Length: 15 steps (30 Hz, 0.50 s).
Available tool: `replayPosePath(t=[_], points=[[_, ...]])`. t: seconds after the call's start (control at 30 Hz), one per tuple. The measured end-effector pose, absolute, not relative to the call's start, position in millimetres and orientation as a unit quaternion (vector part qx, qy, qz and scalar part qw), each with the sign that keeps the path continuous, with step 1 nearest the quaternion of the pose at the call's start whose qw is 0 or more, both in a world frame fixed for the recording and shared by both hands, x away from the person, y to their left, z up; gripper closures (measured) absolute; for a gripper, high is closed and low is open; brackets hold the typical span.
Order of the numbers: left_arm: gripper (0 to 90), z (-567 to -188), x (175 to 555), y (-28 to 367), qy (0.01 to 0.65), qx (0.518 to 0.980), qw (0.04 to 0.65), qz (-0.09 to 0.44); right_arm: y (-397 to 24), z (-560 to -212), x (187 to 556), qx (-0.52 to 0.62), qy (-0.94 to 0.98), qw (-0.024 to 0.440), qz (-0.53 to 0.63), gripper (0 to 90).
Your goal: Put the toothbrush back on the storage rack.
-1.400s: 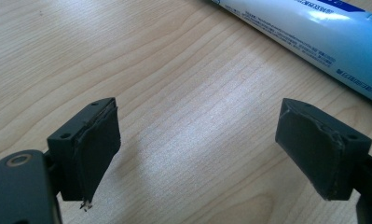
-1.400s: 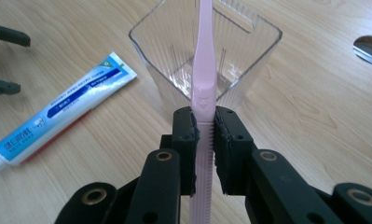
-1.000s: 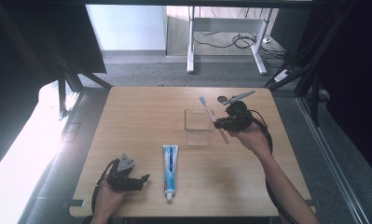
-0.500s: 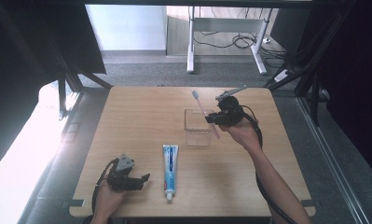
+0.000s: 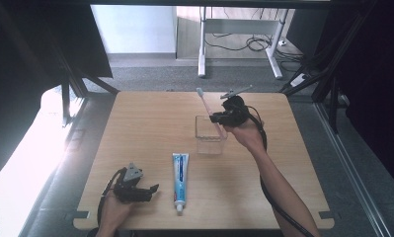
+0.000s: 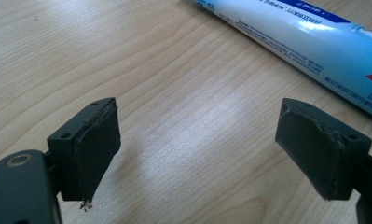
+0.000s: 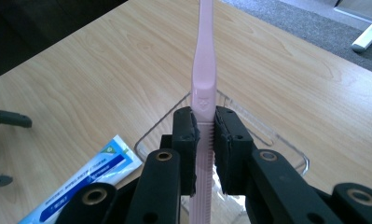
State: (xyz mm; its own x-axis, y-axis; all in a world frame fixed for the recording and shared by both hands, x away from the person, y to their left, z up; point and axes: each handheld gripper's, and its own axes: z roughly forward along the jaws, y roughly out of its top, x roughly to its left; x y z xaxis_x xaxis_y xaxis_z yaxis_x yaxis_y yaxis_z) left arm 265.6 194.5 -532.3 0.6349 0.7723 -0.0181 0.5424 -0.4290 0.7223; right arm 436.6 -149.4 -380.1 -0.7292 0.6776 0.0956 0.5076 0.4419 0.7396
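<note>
Beside the clear cup (image 5: 209, 140) lies a toothpaste tube (image 5: 180, 180), untouched.

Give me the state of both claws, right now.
Left claw: open, holding nothing, over bare table beside the toothpaste tube.
Right claw: closed on the pink toothbrush, above the clear container.

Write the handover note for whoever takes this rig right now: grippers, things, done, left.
Right gripper: shut on the pink toothbrush, held over the clear cup with the handle end going down into it, brush head up and tilted away.
Left gripper: open, holding nothing, resting near the table's front left edge.
Toothpaste tube: flat on the table, just right of the left gripper, untouched.
Done: toothbrush picked up and brought to the cup.
Left, likely: release it into the cup; perhaps the tube next.
</note>
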Motion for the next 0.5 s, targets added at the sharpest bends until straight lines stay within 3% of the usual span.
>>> replayPosePath(t=[0.5], points=[[14.1, -532.8, 265.8, 193.3, 0.394, 0.832, 0.355, 0.161, -136.8, -401.5, 452.5, 0.355, 0.841, 0.129, 0.388, 79.3]])
